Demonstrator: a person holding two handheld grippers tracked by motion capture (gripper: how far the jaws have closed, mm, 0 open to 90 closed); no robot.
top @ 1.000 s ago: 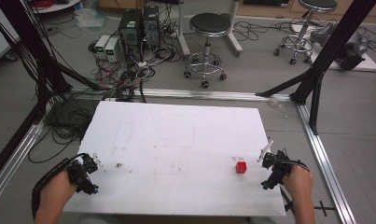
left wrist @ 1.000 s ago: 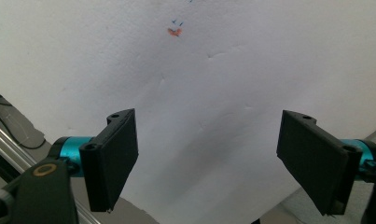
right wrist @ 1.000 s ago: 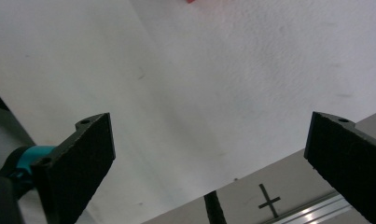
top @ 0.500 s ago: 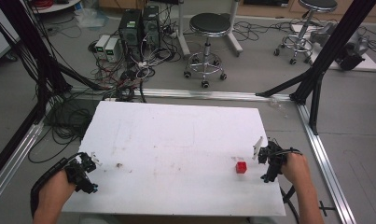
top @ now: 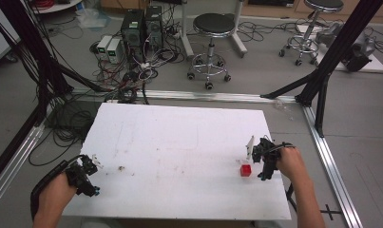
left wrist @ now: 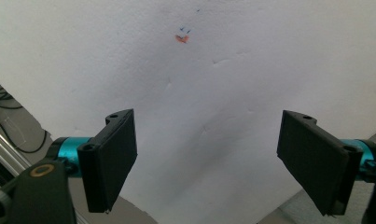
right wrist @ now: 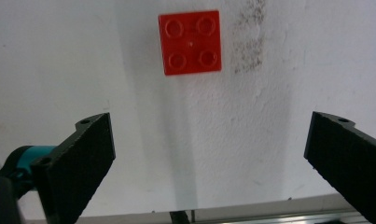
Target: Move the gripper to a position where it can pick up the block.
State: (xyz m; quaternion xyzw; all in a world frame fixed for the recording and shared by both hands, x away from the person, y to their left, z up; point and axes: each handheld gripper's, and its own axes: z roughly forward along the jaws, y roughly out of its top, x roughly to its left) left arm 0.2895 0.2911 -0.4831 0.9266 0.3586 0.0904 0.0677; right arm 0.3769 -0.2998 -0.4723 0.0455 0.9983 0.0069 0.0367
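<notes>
A: Where is the red brick (right wrist: pixel 190 42) sitting?

B: It is lying flat on the white table (top: pixel 179 142), studs up, toward the right side and a little back from the near edge. In the high view it is resting just beside the right gripper (top: pixel 261 159), on its inner side, not touching it.

A: And how is that gripper being held?

B: Its jaws are standing wide apart with nothing between them. In the right gripper view the brick is lying ahead of the jaws, slightly left of the middle of the gap, so I judge the hand is lining up for a grasp and needs to go forward before closing.

A: What is the left gripper (left wrist: pixel 213 163) doing?

B: It is hovering at the near left corner of the table, jaws also spread and empty, pointing at bare surface with a small orange mark (left wrist: pixel 181 39) ahead of it. It is probably being kept there simply to stay out of the way
</notes>
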